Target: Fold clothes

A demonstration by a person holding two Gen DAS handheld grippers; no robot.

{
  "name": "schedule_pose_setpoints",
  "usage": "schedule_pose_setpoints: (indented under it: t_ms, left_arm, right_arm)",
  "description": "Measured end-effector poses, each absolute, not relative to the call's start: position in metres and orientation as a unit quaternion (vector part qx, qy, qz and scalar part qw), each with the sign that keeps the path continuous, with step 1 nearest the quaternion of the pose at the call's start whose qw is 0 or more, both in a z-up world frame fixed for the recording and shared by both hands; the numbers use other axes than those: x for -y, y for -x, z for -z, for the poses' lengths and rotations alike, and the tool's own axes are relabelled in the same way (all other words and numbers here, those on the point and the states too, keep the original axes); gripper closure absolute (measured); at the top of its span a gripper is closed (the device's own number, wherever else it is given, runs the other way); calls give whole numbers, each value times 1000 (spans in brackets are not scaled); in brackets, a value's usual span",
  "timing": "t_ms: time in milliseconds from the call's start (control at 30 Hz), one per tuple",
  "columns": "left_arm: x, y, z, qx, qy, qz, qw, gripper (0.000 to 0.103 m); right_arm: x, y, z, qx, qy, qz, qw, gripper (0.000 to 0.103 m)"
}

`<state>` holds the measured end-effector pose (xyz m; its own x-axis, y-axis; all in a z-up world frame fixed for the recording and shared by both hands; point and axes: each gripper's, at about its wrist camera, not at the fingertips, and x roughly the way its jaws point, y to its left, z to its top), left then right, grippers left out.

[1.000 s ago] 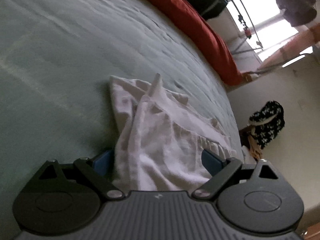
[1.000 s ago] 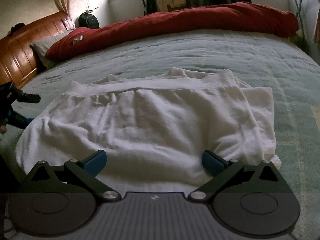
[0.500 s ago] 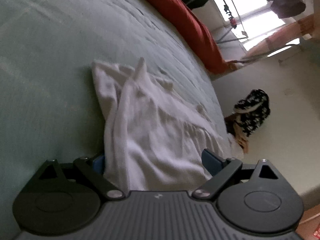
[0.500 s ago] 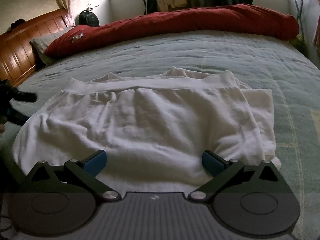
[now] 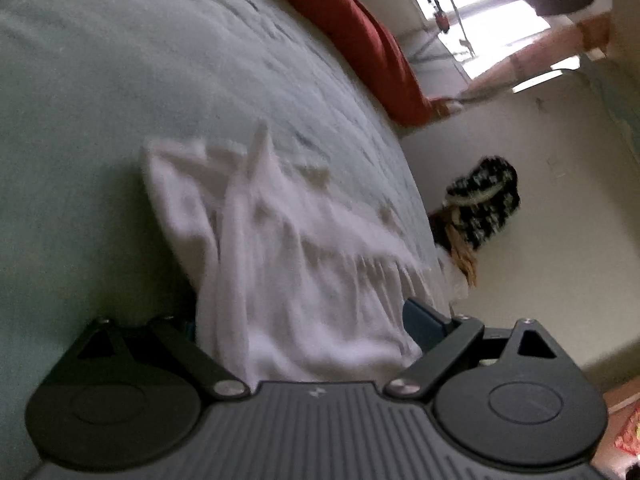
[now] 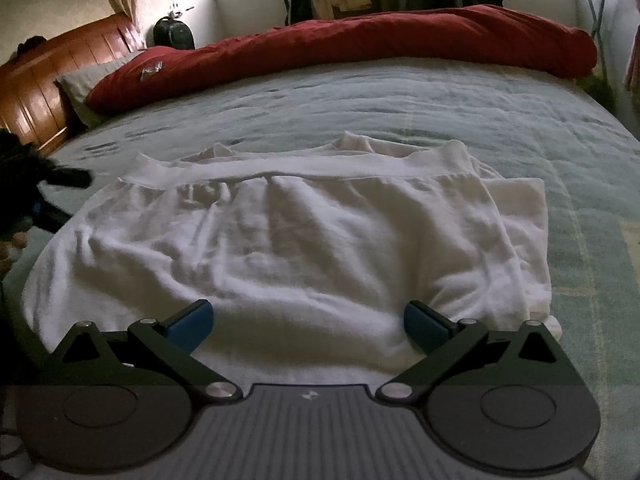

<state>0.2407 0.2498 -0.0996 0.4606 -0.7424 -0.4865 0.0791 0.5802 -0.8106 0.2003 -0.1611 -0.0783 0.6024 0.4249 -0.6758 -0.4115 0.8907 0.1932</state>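
Observation:
A white knit garment (image 6: 304, 232) lies spread and wrinkled on the grey-green bedspread (image 6: 400, 100), its ribbed hem band toward the far side. My right gripper (image 6: 308, 320) is open and hovers over the garment's near edge, blue pads wide apart. At the garment's left end, my left gripper (image 5: 304, 320) is also open. The white garment (image 5: 280, 248) runs between its fingers, and the cloth covers the left pad. In the right wrist view the left gripper (image 6: 52, 184) shows as a dark shape at the left edge.
A rolled red duvet (image 6: 360, 48) lies along the bed's far side, with a grey pillow (image 6: 88, 84) and wooden headboard (image 6: 52, 80) at far left. A black-and-white patterned bundle (image 5: 484, 200) sits on the floor past the bed's edge near a wall.
The left wrist view has swung, so the garment sits further left and blurred, with cloth now covering the left pad. The right gripper has barely moved.

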Motion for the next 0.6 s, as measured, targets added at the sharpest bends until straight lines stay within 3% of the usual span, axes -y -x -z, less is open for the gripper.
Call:
schedule_pose_setpoints:
  t_ms: [133,367,467,533,600]
  left_arm:
    - [-254,-216,99,-444,371,288,763,10]
    - [-248,-279,116,-456,385,330,732,13]
    - [-252,-283,122,-472,374,318,732,40]
    - [-261,-283,136,-488,387,284,729,85]
    - [-263,-283,148,-488,397,277,726,85]
  right_arm:
    - [160,-201,79,-380,-4,-235,894,0]
    - [159,-203,79,-384,-2,-232,894,0]
    - [158,-204,79,-385,-1,-231,894,0]
    - [158,-205,79,-386,-1,-230,893,0]
    - [158,-205,79,-387,0,-229,893,0]
